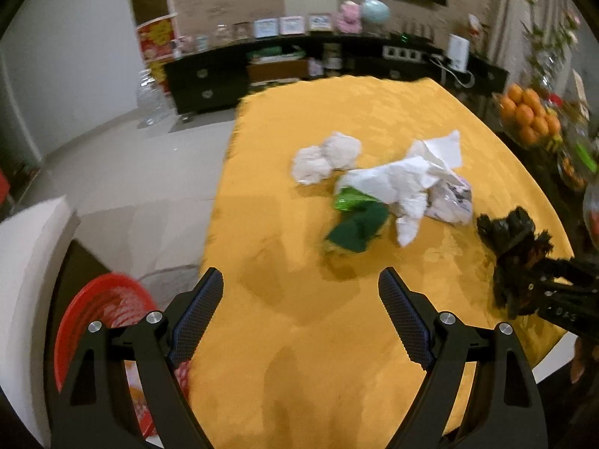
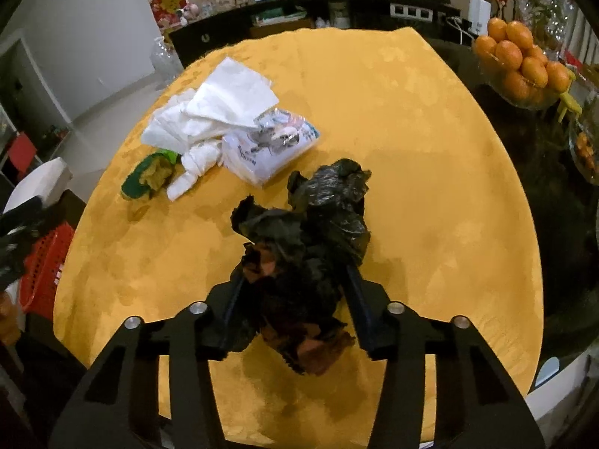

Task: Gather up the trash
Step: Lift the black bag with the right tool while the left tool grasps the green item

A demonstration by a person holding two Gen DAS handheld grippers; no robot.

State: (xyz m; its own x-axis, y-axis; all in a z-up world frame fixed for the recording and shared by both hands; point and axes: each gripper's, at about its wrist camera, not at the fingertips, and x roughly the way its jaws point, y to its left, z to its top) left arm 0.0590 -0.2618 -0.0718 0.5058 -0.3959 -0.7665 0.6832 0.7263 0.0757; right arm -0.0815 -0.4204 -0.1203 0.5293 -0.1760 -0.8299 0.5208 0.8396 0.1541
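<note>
Right up close, right tongs clamped on a crumpled black plastic bag with some brownish scraps bunched in it, held just above the yellow tabletop. Looks feather-light and floppy, probably slippery too, so best pinched deep in the thick wad rather than by a loose flap. Left tongs spread wide, nothing between them, hovering over the near edge of the tabletop.

Down at the left, below the tabletop edge, red basket, presumably where the trash goes; partly hidden behind the left tongs' frame.

Further out, mid-tabletop, rest of the trash in one loose heap: green wrapper nearest, white tissues draped over it, printed plastic packet touching the tissues, and two crumpled paper balls just beside. All soft and light, likely to squash flat; grab through the middle of each clump. Tissues overlap the wrapper, so pulling one may drag the other.

Off to the right, bowl of oranges on a dark surface, well apart from the heap, nothing blocking. Beyond that, dark sideboard with picture frames, blurry.
</note>
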